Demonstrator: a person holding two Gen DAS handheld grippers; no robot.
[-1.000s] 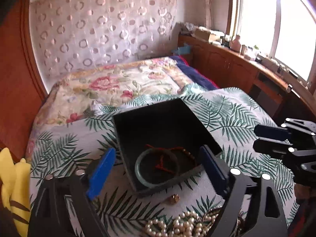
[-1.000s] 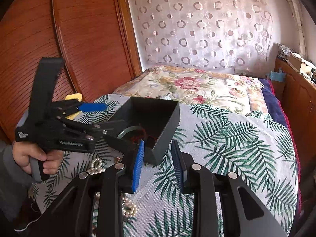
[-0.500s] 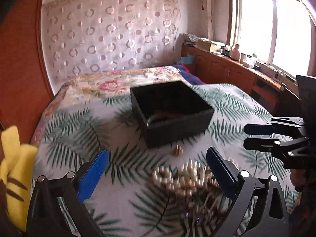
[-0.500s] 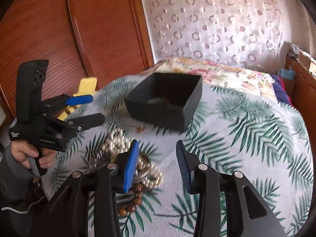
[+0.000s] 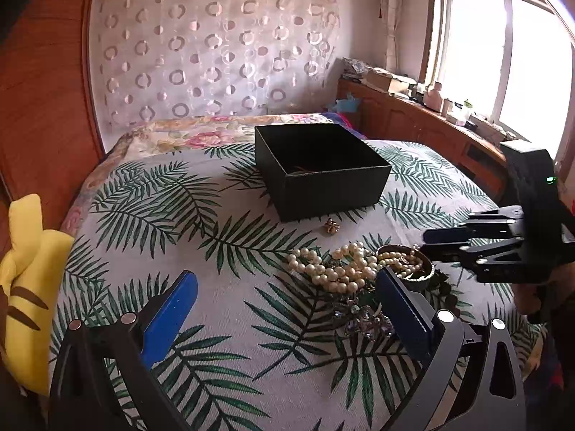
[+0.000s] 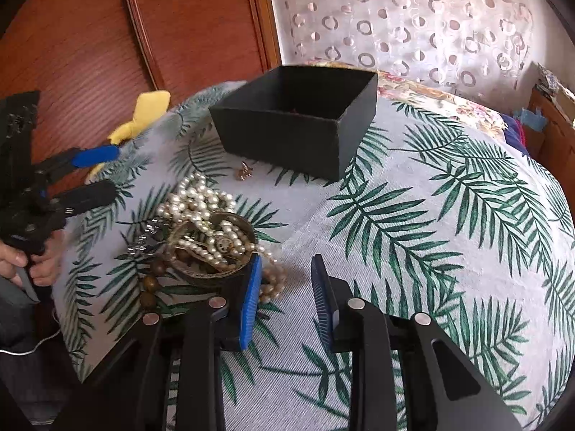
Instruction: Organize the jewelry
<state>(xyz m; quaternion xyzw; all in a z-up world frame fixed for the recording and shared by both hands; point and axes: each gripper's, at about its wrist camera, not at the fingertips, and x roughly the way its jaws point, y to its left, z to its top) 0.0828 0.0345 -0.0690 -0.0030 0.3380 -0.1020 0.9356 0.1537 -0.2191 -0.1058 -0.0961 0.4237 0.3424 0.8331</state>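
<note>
A black open box [image 5: 320,172] stands on the leaf-print cloth; it also shows in the right wrist view [image 6: 298,118]. A heap of pearl necklaces [image 5: 337,265] and a wide bangle [image 5: 409,262] lies in front of it, with a small gold ornament [image 5: 331,225] by the box. The heap [image 6: 201,212] and ornament [image 6: 245,171] show in the right wrist view too. My left gripper [image 5: 284,312] is open and empty, just short of the heap. My right gripper [image 6: 285,287] is open and empty, its left finger beside the bangle [image 6: 215,248].
Brown wooden beads [image 6: 151,280] and a crystal piece [image 5: 363,319] lie at the heap's near side. A yellow plush toy [image 5: 25,287] sits at the cloth's left edge. A wooden wardrobe [image 6: 107,36] stands behind it. A floral bed cover [image 5: 201,133] lies beyond the box.
Both grippers have drawn back from the box toward the near edge. The box now sits farther off and the jewelry heap has come into full view. Both stay open.
</note>
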